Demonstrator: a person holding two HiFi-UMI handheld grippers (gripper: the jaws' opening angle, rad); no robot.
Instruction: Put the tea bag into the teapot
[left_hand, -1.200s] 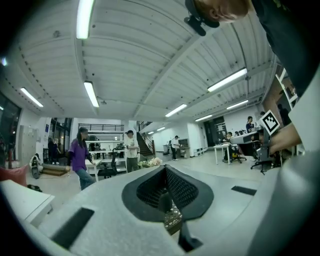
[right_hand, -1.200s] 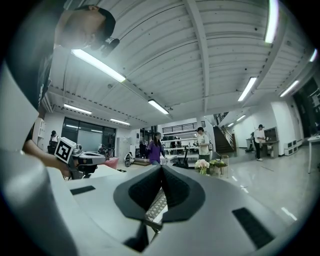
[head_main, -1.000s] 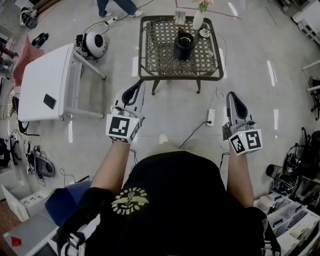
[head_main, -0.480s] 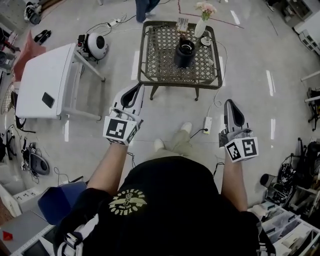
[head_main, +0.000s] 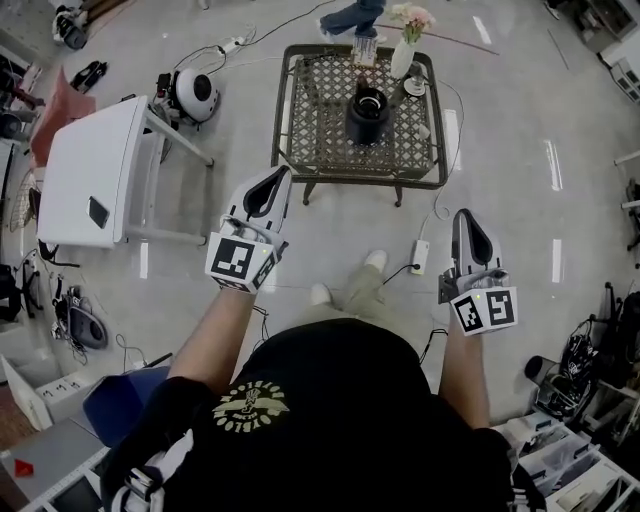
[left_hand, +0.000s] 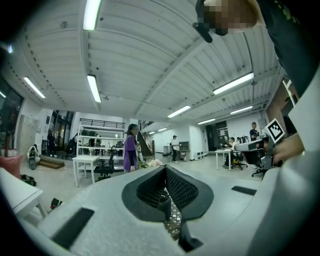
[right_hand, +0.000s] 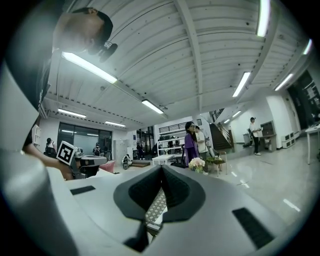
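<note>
Left claw and right claw both pressed together, empty, well apart from the surface bearing a central teapot and a vase at its far right corner.

A: Entry one, upper centre?
B: Metal lattice bench. A white vase of pink flowers stands at its far right corner, with a small cup on a saucer just beside.
A: Left side?
B: White table bearing one dark flat item. A round white device sits near it.
A: Floor?
B: Pale tiled floor with a corded power strip.
</note>
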